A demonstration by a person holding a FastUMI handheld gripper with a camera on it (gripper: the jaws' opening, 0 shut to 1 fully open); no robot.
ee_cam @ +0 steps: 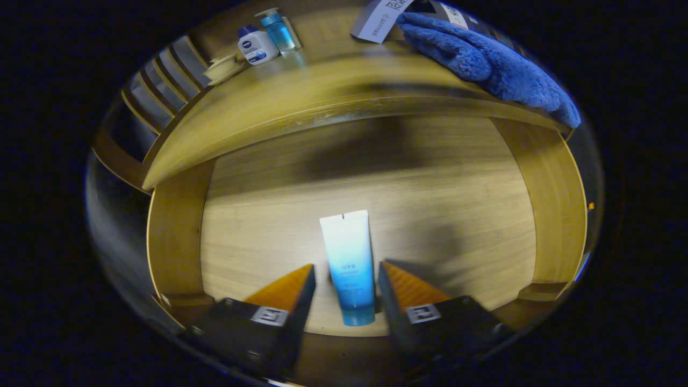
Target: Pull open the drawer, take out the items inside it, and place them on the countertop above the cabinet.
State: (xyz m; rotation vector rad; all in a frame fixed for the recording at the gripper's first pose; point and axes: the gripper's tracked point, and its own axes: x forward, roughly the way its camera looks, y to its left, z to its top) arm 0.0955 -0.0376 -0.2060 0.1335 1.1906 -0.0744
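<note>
The tongs (pixel 346 279) are held apart, astride a tube (pixel 348 266) lying near the front of the open drawer (pixel 553 215); bare floor is left all round it. On the bench (pixel 301 102) are seen bottles (pixel 258 44) (labels unreadable) and a blue cloth (pixel 484 59).

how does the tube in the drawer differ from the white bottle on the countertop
The tube lies flat in the open drawer, between the open gripper fingers; the white bottle stands upright on the countertop. The tube is long and slim, the bottle squat. Both are white and blue.
</note>
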